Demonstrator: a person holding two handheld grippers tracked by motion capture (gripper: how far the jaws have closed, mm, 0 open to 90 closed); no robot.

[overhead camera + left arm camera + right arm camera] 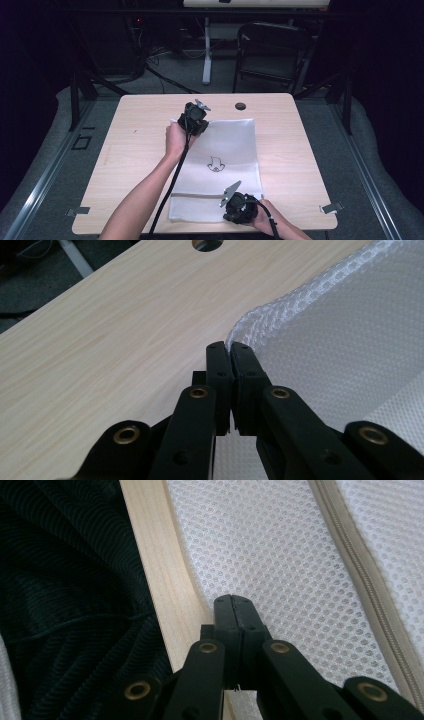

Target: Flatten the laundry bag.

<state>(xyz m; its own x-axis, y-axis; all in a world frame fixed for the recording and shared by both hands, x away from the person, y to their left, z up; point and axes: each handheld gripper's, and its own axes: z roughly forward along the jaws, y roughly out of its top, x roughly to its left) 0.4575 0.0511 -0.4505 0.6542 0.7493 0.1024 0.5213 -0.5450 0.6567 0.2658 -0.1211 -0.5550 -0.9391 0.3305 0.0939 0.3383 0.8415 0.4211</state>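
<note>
Black right gripper (234,600), jaws pressed together over white honeycomb mesh bag (280,560) beside beige zipper (370,590). Left gripper (231,347) pinches bag's lifted, rounded corner above pale wood-grain table (115,335).

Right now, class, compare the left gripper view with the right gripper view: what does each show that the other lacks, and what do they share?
Left gripper view: the left hand-held gripper, jaws closed on a raised corner of the white mesh bag, with a wide stretch of wooden table and a round hole near its far edge.

Right gripper view: the right hand-held gripper, jaws closed at the bag's edge, a beige zipper along the mesh, and dark ribbed fabric beyond the table edge.

Both: black closed jaws, white mesh, light wood.
</note>
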